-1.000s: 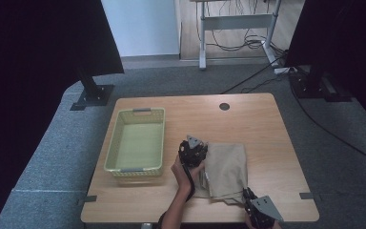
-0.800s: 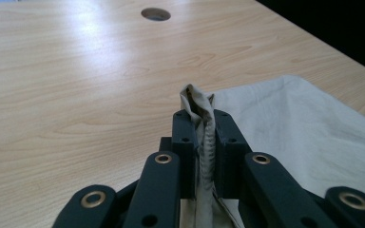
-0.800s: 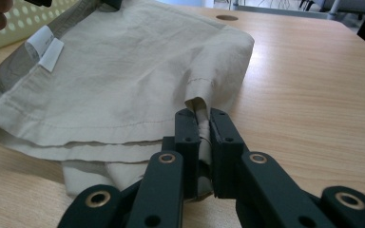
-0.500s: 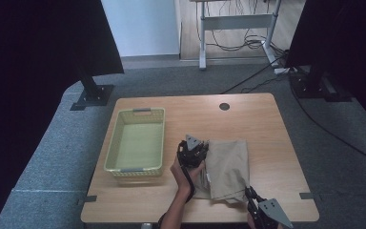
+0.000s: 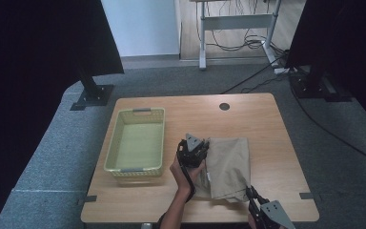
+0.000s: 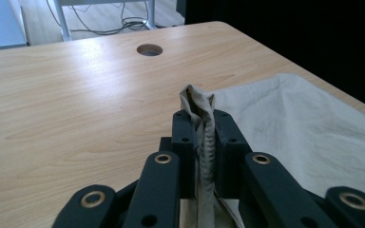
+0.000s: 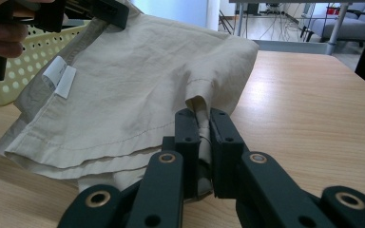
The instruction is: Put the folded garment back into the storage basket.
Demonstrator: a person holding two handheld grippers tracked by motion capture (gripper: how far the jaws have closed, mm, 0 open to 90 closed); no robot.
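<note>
Left gripper: clamped on the beige garment's edge.
Right gripper: pinching its hem.
Basket: beside.

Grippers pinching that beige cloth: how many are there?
2. The left gripper clamps the beige cloth at its far-left edge, beside the yellow basket; the right gripper clamps a fold at its near-right corner.
</note>
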